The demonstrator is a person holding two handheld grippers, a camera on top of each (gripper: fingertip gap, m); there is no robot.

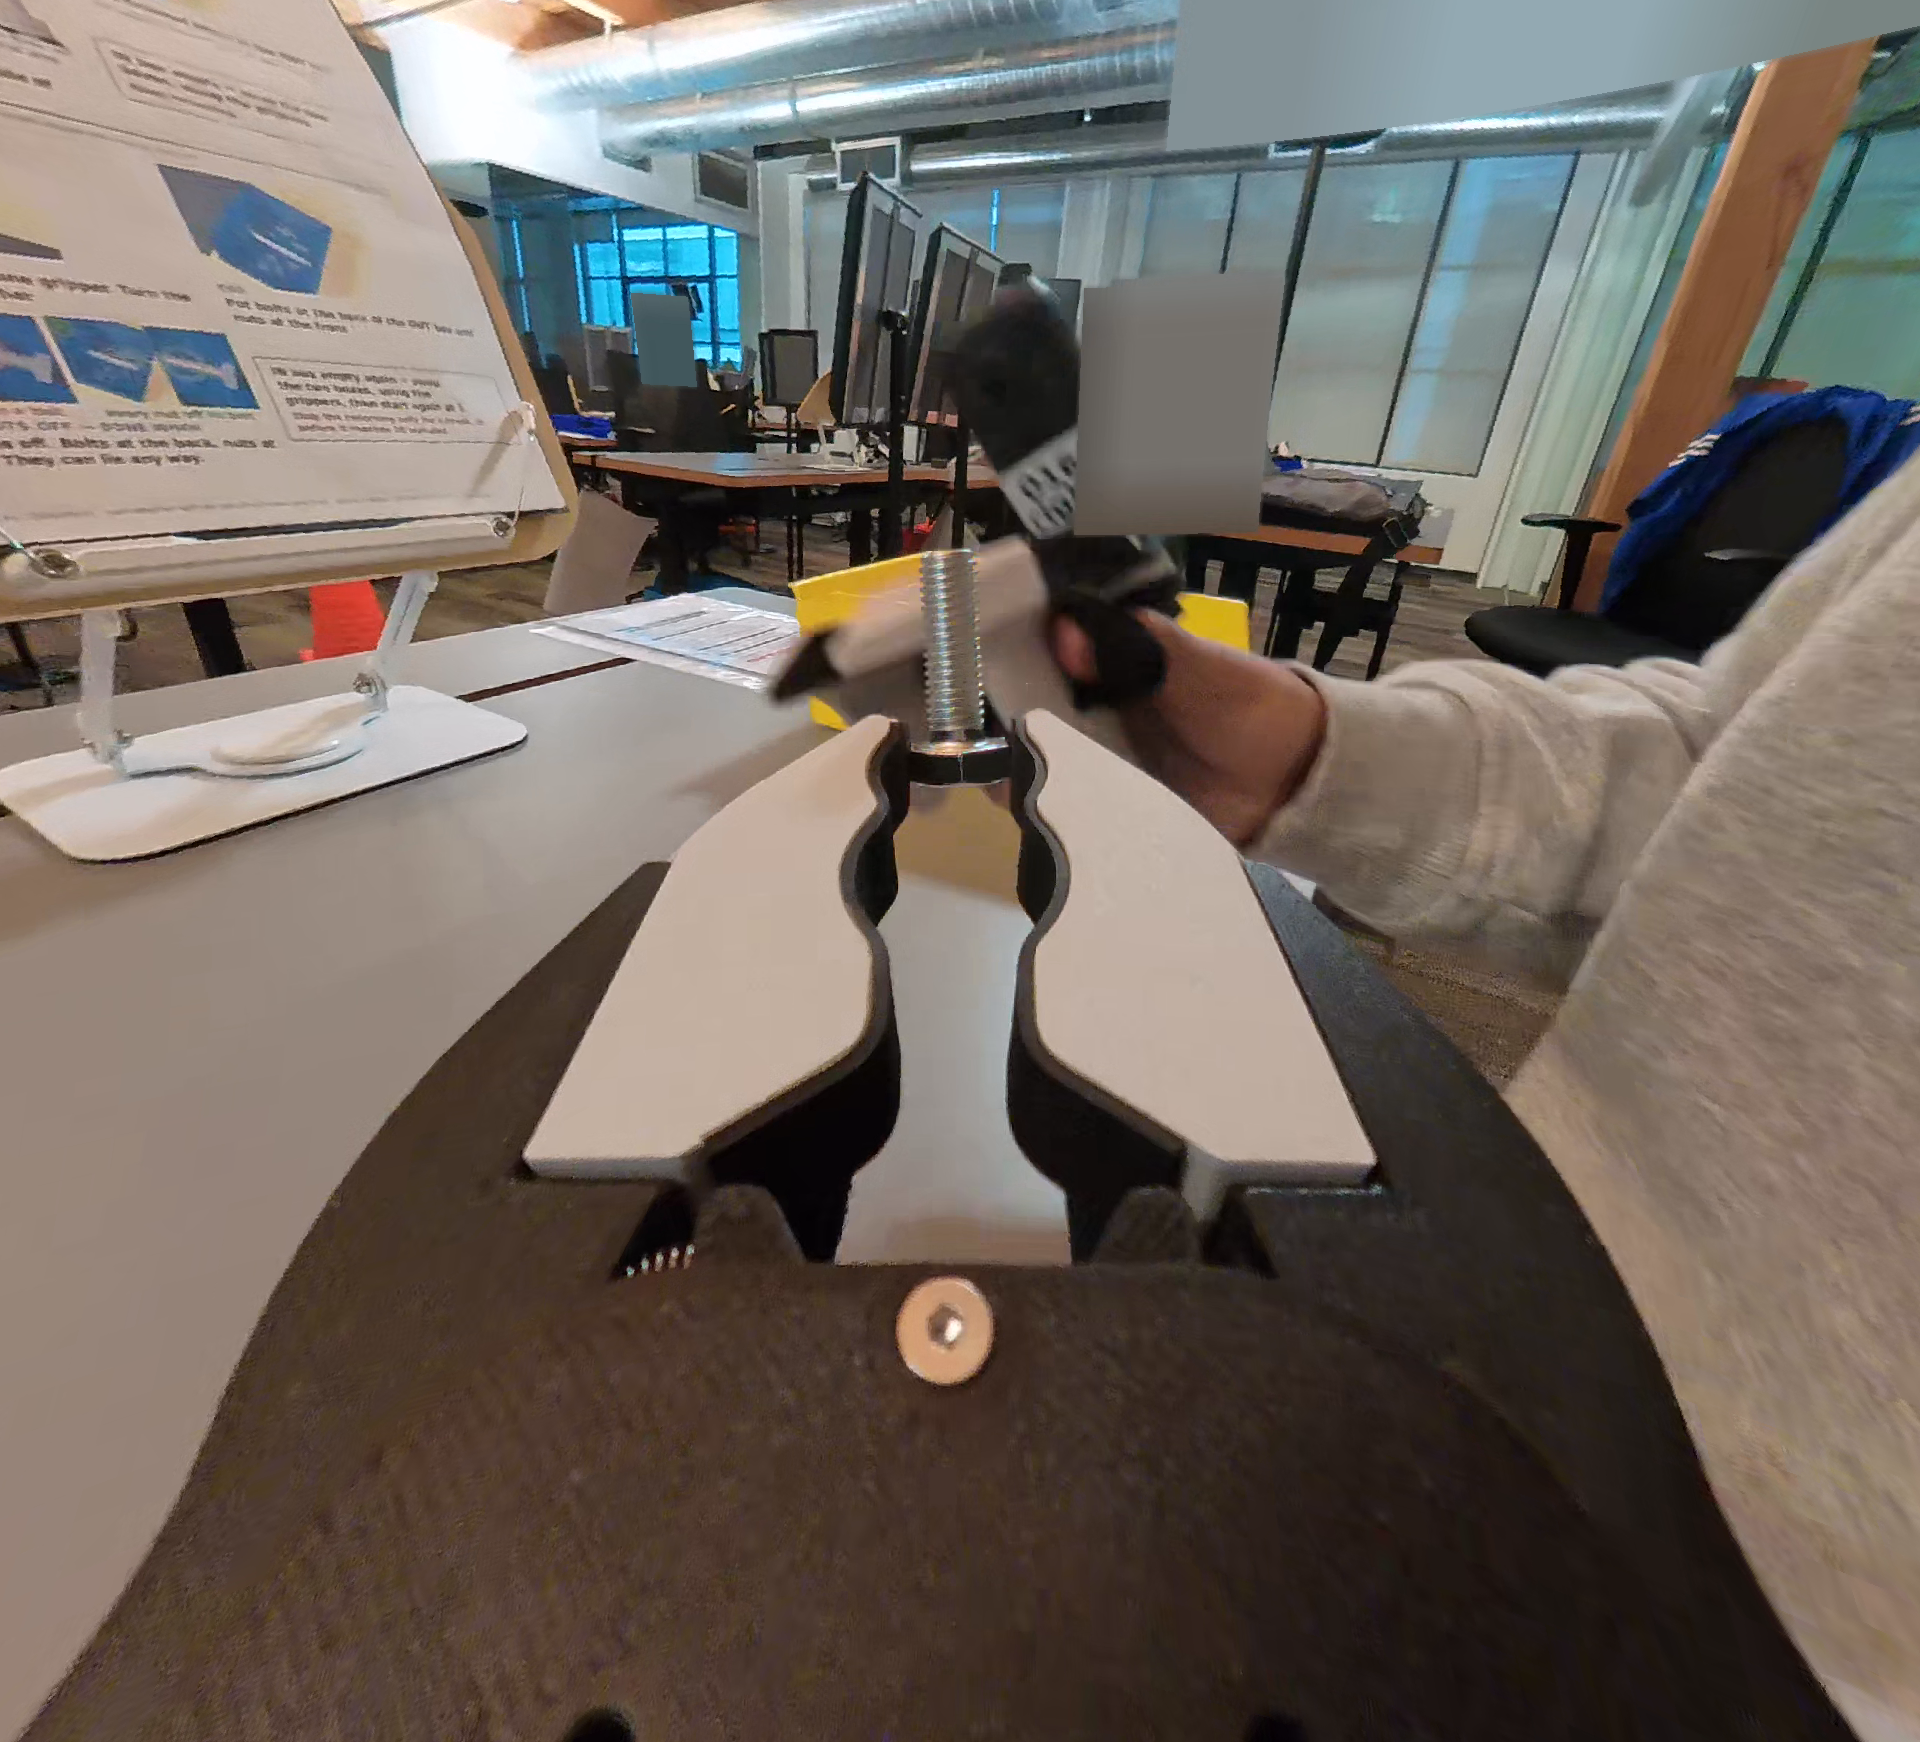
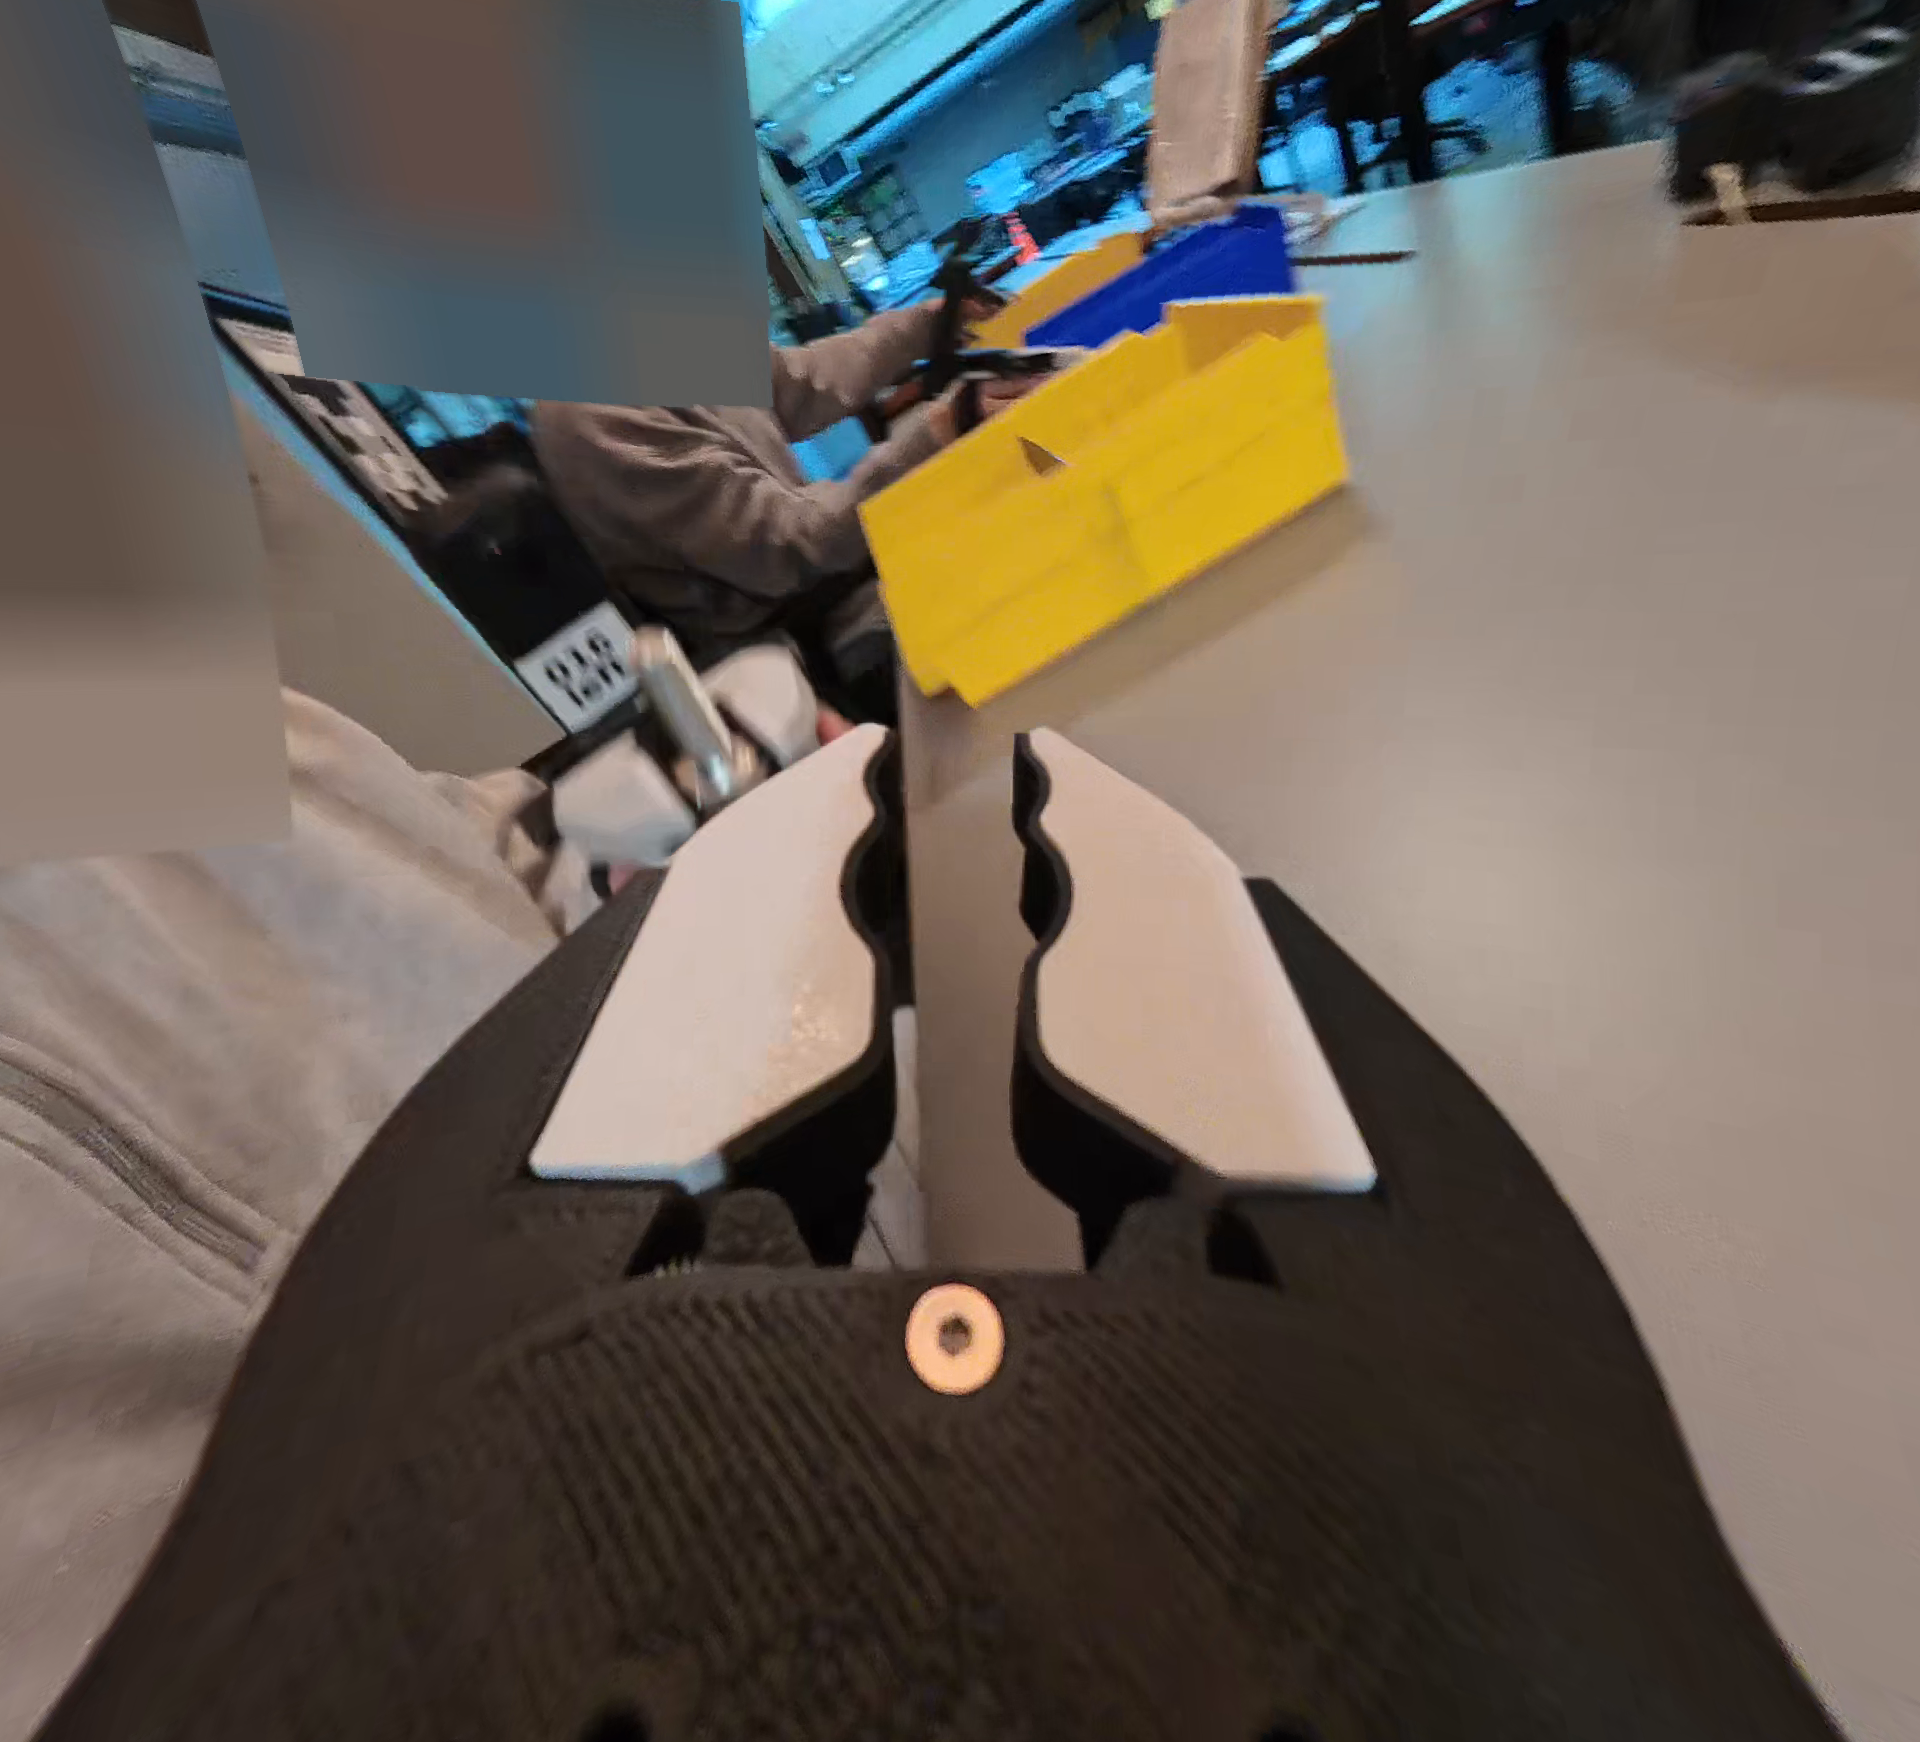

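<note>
My left gripper [image 1: 954, 742] is shut on the hex head of a silver bolt [image 1: 948, 643], whose threaded shaft stands upright above the fingertips. The bolt is held over the near edge of a grey table [image 1: 312, 965]. My right gripper [image 1: 810, 669], blurred, is held by a hand in a grey sleeve and passes just behind the bolt's shaft. In the right wrist view its jaws [image 2: 951, 747] stand slightly apart with nothing between them, over the table edge. The bolt [image 2: 681, 716] and the left gripper show blurred at the lower left there.
Yellow bins [image 2: 1112, 497] and a blue bin [image 2: 1174, 279] stand on the table [image 2: 1558, 653]; a yellow bin [image 1: 831, 591] also shows behind the bolt. A printed sheet on a white stand [image 1: 260, 757] is at the left. Desks, monitors and chairs fill the room behind. One gripper's finger ends stand about 5 cm off the other's.
</note>
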